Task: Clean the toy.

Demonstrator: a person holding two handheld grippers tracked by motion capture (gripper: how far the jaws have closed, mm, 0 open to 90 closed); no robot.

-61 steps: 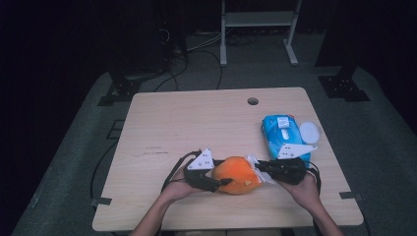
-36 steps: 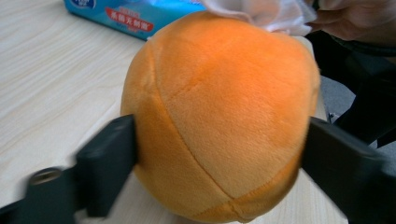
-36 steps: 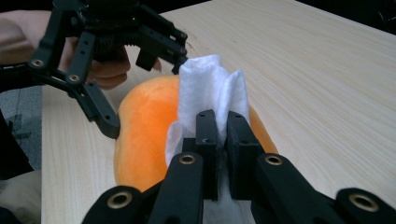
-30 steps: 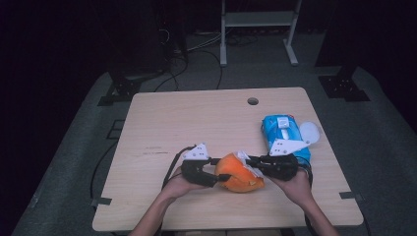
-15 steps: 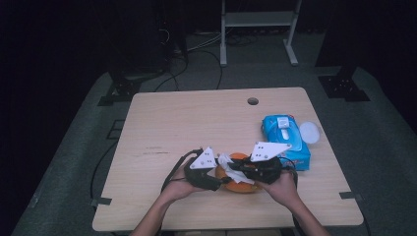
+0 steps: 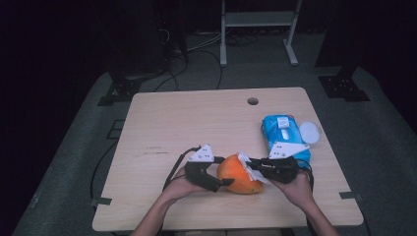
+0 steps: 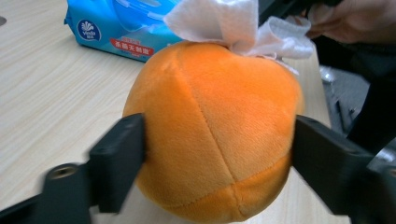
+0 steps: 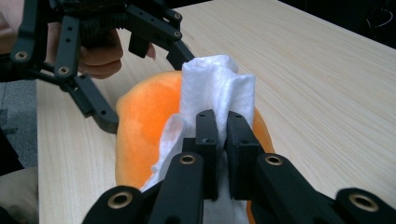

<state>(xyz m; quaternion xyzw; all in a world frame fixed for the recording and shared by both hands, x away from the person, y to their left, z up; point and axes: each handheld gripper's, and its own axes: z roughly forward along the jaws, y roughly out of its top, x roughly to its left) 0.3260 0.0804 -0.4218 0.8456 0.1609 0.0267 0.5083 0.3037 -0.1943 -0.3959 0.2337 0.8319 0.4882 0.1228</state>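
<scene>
- High view: your left gripper [image 6: 222, 183] clamps the orange plush ball [image 6: 238, 174] at the near edge of the table [image 6: 187, 123], right of its middle. Your right gripper [image 6: 251, 166] comes in from the right and presses a white wipe [image 6: 247, 164] on the ball's top. A blue wipe pack [image 6: 284, 135] lies just beyond your right hand [image 6: 297, 188], with a round white lid [image 6: 309, 132] at its right.
- Left gripper view: the jaws stand wide apart, one on each flank of the ball [image 7: 212, 128], pressing the plush. Keep that squeeze even so the ball does not roll while you rub; the wipe [image 7: 238, 25] sits bunched on top.
- Right gripper view: the jaws are closed tight on a fold of the wipe [image 8: 217, 100]. Drag it over the plush [image 8: 144, 126] with light pressure, or I judge it may tear free.
- Surface and room: pale wood tabletop with a cable hole [image 6: 253, 101] at the far side; dark floor, cables and a metal stand [image 6: 258, 29] beyond.
</scene>
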